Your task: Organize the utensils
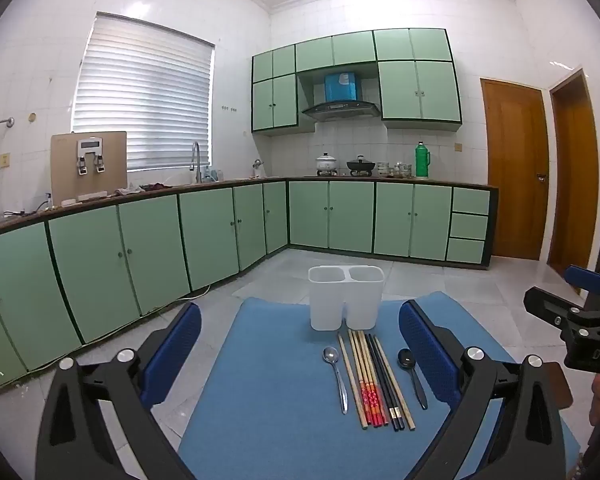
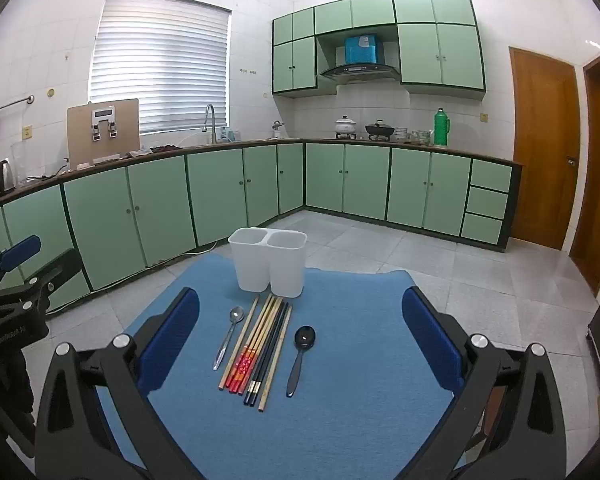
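A white two-compartment utensil holder stands empty at the far end of a blue mat. In front of it lie a silver spoon, a row of several chopsticks in wood, red and black, and a black spoon. My left gripper is open above the mat's near end, holding nothing. My right gripper is open too, above the near end, empty. Each gripper shows at the edge of the other's view.
The mat lies on a table over a grey tiled floor. Green kitchen cabinets run along the left and back walls. Wooden doors stand at the right.
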The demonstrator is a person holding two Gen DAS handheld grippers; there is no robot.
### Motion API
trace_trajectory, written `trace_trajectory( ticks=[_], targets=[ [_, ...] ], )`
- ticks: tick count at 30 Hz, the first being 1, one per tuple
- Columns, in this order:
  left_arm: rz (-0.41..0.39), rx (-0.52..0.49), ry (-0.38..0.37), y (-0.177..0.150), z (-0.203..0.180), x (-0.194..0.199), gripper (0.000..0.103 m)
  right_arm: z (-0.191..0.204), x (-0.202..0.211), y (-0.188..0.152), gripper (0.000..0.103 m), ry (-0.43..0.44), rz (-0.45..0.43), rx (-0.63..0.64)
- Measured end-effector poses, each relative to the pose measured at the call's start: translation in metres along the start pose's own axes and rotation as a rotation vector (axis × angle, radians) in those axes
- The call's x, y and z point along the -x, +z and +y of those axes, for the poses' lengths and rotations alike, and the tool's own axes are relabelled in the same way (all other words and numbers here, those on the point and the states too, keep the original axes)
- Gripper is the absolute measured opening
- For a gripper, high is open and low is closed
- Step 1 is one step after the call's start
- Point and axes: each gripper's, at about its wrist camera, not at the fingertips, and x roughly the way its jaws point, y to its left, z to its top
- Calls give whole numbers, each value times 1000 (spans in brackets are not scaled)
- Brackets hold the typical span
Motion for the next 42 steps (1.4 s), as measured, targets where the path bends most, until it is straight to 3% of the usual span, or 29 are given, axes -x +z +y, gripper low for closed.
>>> trace_trajectory(
  ticks=[8,13,42],
  targets=[
    [-6,30,-7,1,18,6,97,0,-2,0,98,2,4,-6],
    [-2,-3,10,-6,-1,-3,97,-4,1,3,98,1,0,-8],
    [-1,-16,13,-7,-6,-4,97,-6,-2,-1,98,-9,1,-21]
  ],
)
